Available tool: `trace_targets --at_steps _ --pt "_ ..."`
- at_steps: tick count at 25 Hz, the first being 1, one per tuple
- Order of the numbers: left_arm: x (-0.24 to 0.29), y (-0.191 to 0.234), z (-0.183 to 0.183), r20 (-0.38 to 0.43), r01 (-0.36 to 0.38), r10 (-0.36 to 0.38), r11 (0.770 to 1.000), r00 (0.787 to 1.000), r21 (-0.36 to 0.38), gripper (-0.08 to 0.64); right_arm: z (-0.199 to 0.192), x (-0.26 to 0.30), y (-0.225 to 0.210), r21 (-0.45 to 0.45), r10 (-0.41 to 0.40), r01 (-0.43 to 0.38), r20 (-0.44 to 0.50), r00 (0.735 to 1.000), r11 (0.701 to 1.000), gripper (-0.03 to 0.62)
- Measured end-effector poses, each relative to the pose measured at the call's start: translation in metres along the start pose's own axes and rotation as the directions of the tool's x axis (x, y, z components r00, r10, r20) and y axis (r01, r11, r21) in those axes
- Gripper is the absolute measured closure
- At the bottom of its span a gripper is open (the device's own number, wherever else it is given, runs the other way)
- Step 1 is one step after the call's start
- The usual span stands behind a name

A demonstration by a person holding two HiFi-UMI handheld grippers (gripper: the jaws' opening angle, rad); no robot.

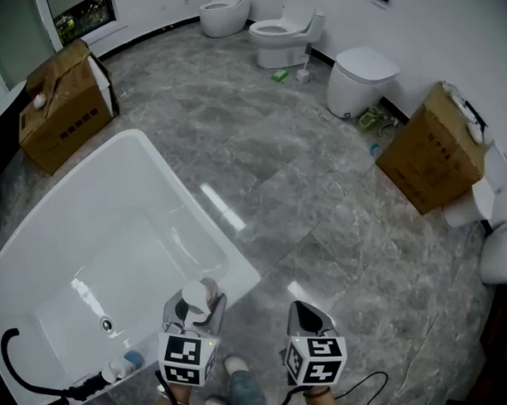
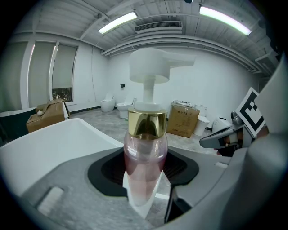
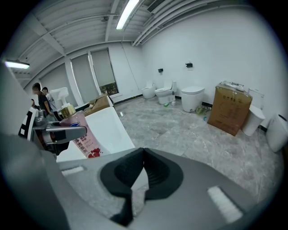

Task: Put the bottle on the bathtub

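Bottle [image 2: 145, 152]: pink, pump-topped, upright with its long axis vertical, clamped low on its body between the jaws of the left gripper [image 1: 196, 306] and held in the air by the near corner of the bathtub [image 1: 182, 187]. The tub's rim lies ahead and to the left of that gripper (its own view shows white rim on that side), making this the nearer tool. Right gripper [image 1: 310, 318]: jaws closed together on nothing, alongside, over the floor [image 1: 320, 203].

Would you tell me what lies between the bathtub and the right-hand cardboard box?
In the head view, bare floor runs from the bathtub to the cardboard box, save a small blue item by it.
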State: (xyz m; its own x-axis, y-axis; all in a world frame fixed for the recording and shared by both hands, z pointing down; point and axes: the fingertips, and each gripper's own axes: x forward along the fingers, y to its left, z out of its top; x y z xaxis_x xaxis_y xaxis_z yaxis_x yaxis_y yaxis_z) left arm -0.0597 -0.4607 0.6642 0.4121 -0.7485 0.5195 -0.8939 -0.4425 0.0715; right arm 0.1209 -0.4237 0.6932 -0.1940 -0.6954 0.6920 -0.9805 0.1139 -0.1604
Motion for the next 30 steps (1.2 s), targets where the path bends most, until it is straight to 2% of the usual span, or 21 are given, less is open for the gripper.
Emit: trace_targets --at_steps 20,30 --pt "-0.0040 -0.0086 -0.0041 0.017 -0.015 0.014 0.998 1.000 0.067 0.327 -0.0037 0.0045 0.0050 0.013 0.006 -0.006 -0.008 1.000 1.000 0.589" --pt "-0.0045 -0.0090 -0.0037 0.050 -0.022 0.018 0.998 0.999 0.067 0.325 -0.0056 0.0036 0.0052 0.019 0.012 -0.012 -0.009 1.000 1.000 0.589"
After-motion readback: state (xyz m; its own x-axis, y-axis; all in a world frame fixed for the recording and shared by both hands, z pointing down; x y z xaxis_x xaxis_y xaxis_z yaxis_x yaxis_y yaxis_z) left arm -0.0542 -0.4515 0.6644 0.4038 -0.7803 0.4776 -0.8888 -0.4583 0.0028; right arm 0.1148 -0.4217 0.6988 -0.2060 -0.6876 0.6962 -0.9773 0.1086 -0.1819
